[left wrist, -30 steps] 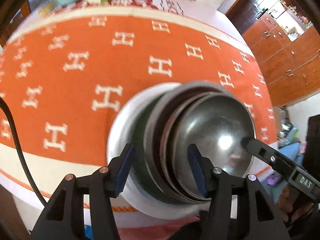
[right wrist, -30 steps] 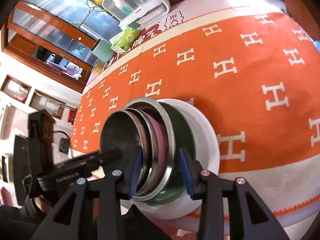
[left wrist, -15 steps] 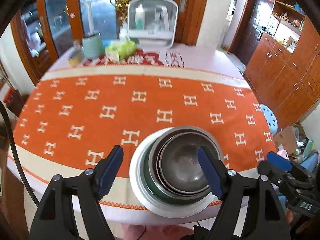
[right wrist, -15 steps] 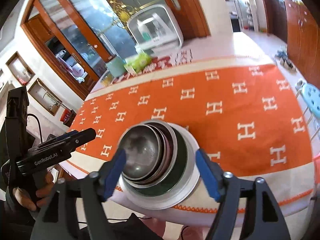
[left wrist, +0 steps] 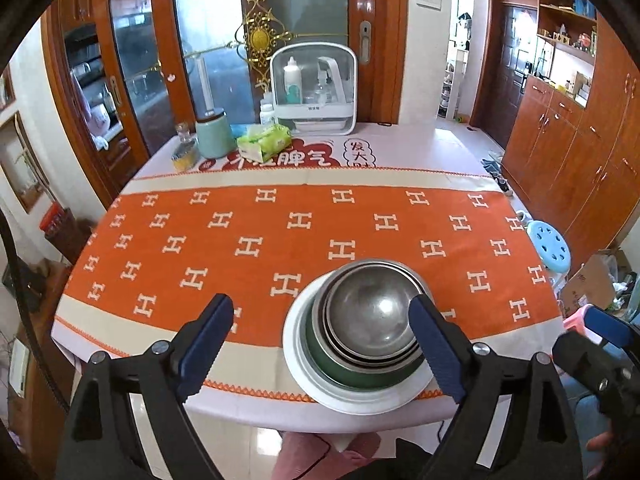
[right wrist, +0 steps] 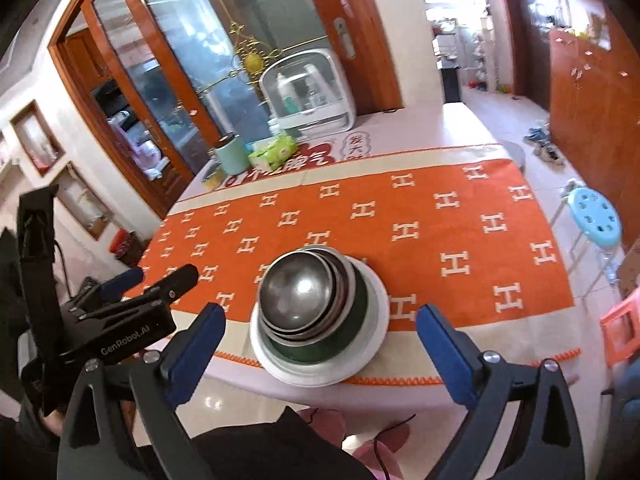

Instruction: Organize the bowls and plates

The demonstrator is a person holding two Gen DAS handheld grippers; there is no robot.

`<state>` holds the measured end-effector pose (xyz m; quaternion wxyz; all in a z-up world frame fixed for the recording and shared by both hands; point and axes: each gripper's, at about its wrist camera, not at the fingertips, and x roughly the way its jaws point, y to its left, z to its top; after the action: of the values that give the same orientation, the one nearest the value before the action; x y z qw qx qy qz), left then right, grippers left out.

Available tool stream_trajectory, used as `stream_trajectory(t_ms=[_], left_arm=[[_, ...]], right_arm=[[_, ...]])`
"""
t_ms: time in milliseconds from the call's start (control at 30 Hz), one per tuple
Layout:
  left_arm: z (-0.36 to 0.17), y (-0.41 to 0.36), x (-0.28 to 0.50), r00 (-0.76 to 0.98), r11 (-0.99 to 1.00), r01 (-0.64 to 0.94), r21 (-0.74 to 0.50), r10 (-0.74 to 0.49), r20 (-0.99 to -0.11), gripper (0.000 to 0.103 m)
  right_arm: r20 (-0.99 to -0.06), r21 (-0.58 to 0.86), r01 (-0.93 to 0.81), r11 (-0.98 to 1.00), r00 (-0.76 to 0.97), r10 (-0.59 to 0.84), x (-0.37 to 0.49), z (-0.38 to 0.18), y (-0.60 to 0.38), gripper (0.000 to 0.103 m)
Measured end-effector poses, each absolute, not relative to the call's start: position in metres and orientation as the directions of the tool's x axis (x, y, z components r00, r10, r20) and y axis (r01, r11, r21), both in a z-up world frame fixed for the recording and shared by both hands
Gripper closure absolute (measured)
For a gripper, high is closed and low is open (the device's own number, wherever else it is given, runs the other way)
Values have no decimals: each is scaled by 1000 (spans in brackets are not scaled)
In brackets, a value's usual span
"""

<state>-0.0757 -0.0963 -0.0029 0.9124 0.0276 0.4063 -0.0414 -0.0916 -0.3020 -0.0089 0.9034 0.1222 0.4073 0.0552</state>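
Resting on the round white plate near the orange H-patterned tablecloth's edge, nested steel bowls lie beyond both just-widened, empty grippers, left gripper and right gripper; "GenRobot.AI" marks the left.

Ahead of me an orange tablecloth with white H marks covers the table. At its far end I see a white plastic cabinet with bottles inside, a mint-green canister and a green tissue pack just beside it. On the floor to the right stands a light-blue round stool; wooden cupboards line that wall.
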Motion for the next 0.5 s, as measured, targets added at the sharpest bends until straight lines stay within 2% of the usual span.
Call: stream_trajectory(t_ms=[167,233,500], left_arm=[[4,-94,-81,688,995,96,-1,-67,-722,4],[5,-96,-84,695,995,97,12,-59,-717,3],[-2,-96,-90,687,996,78,45,-21,-726,1]], right_arm=[[-748,181,77,981,659,86,-97,-11,-296,4],[-750,172,107,979,659,60,-96,-14,-299,3],[-757,153,75,985,650,68,-95,-19,-290,0]])
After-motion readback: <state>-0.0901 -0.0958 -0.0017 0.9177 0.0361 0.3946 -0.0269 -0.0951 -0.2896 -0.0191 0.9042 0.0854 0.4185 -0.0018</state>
